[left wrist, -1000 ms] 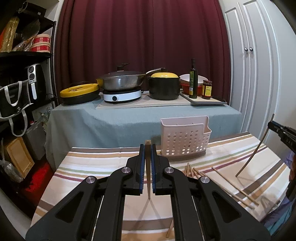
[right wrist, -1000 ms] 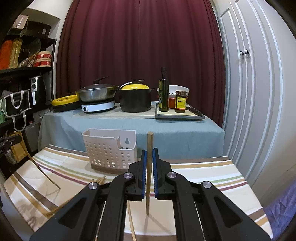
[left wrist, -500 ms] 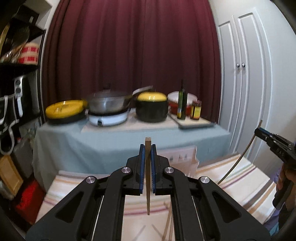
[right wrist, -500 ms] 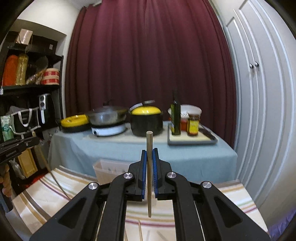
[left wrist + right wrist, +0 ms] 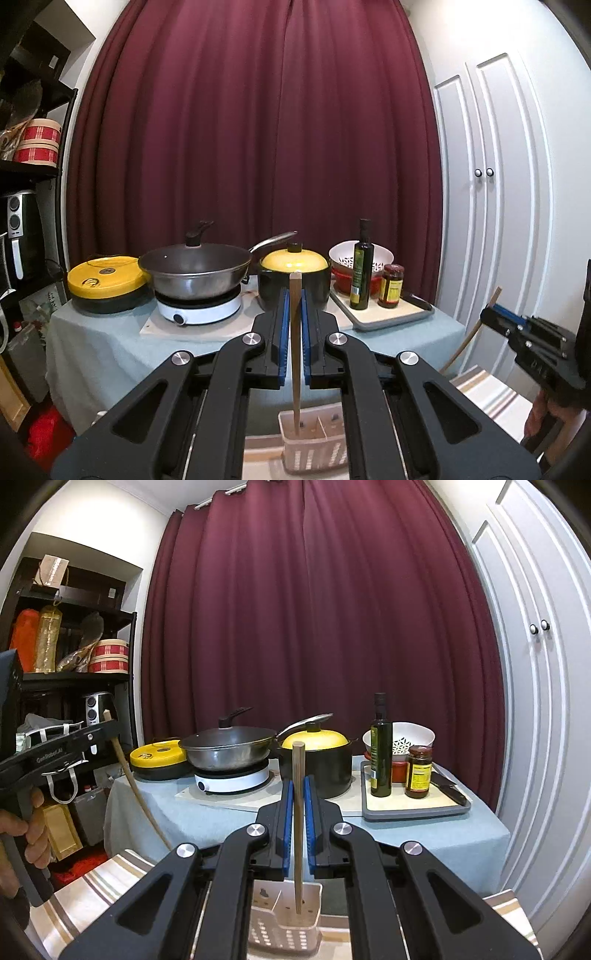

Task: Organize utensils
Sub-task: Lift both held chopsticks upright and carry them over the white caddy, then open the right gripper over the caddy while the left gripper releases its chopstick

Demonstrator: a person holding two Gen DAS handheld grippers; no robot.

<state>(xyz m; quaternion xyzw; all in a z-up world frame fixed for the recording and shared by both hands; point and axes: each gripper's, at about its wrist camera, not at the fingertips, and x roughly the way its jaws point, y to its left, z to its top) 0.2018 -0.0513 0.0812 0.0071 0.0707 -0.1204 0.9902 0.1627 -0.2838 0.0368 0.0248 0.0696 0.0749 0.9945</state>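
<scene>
A: Where are the chopsticks?

B: The left gripper (image 5: pixel 293 332) has its jaws clamped on one chopstick (image 5: pixel 294 354), upright, tip down in the white basket (image 5: pixel 314 448).

A: And the other?

B: The right gripper (image 5: pixel 298 823) pinches another chopstick (image 5: pixel 297 827) upright above that basket (image 5: pixel 284 919).

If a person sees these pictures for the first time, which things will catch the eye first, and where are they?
First comes the chopstick clamped upright in the left gripper, its lower end over the pale perforated holder below; the right gripper holds another chopstick the same way. Behind them hangs a dark red curtain. In front of it, a yellow-lidded black pot and a lidded wok stand on the blue-grey covered table.
</scene>
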